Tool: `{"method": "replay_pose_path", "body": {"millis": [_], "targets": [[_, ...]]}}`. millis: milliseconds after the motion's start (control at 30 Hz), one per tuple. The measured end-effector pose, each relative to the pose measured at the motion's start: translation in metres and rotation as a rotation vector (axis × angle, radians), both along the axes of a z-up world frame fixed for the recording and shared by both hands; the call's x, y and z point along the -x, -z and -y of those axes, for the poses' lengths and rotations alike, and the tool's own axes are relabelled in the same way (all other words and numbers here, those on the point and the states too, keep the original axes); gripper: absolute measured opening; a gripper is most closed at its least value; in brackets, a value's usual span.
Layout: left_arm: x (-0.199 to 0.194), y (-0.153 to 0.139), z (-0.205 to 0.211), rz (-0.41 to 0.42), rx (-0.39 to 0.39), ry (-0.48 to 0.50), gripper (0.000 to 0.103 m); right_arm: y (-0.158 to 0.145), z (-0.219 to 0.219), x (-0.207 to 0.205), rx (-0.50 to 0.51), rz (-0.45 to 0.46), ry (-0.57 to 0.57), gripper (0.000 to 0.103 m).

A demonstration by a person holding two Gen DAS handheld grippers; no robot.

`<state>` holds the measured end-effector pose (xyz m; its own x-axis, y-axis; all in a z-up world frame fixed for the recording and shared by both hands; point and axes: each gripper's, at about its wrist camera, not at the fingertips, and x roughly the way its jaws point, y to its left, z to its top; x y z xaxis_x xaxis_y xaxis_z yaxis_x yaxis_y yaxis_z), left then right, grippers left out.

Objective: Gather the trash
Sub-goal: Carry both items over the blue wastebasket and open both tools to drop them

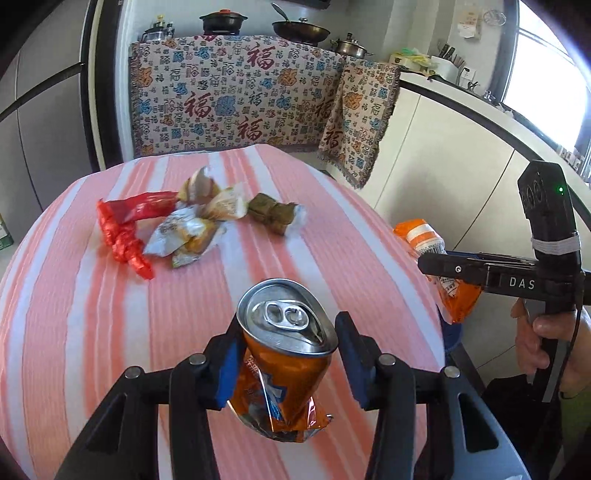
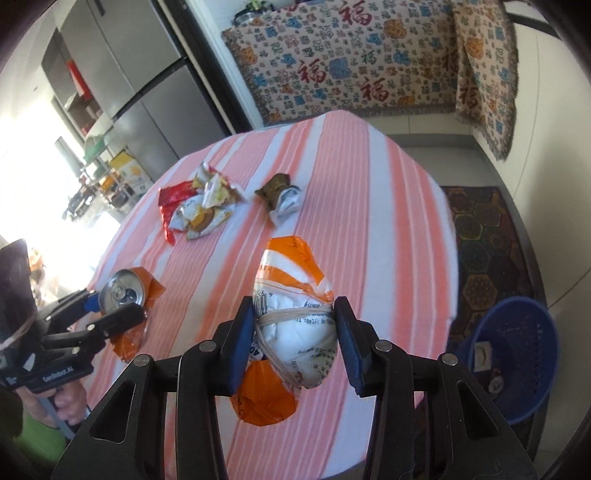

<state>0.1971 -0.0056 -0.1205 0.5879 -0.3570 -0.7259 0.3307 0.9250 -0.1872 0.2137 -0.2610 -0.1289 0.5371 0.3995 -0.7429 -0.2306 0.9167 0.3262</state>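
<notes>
Striped pink cloth (image 1: 110,332); left claw (image 1: 286,354) grips crumpled can (image 1: 280,369), right claw (image 2: 293,343) grips banded packet (image 2: 295,332).

A home kitchen. A cooktop at the back carries a black lidded pot (image 1: 219,20), a wok (image 1: 300,29) and a steel pot (image 1: 349,46); a knife block (image 1: 448,55) sits on the white counter (image 1: 461,99). A steel refrigerator (image 2: 147,74) stands beside a table under a pink striped cloth (image 1: 110,332).
</notes>
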Motion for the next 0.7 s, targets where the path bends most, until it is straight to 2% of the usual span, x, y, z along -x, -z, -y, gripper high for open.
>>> {"method": "replay_pose_path", "body": {"millis": [167, 333, 467, 700], "targets": [[-0.018, -0.008, 0.063, 0.001, 0.033, 0.097, 0.048, -0.012, 0.080, 0.001, 0.032, 0.027, 0.137, 0.044], [-0.031, -0.007, 0.138, -0.009, 0.061, 0.210, 0.048, -0.010, 0.161, 0.003, 0.070, 0.020, 0.269, 0.044], [-0.038, -0.001, 0.202, -0.012, 0.069, 0.301, 0.048, -0.001, 0.217, 0.007, 0.085, 0.002, 0.354, 0.044], [-0.054, 0.025, 0.292, -0.044, 0.083, 0.401, 0.048, 0.030, 0.278, 0.014, 0.084, -0.049, 0.442, 0.044]]}}
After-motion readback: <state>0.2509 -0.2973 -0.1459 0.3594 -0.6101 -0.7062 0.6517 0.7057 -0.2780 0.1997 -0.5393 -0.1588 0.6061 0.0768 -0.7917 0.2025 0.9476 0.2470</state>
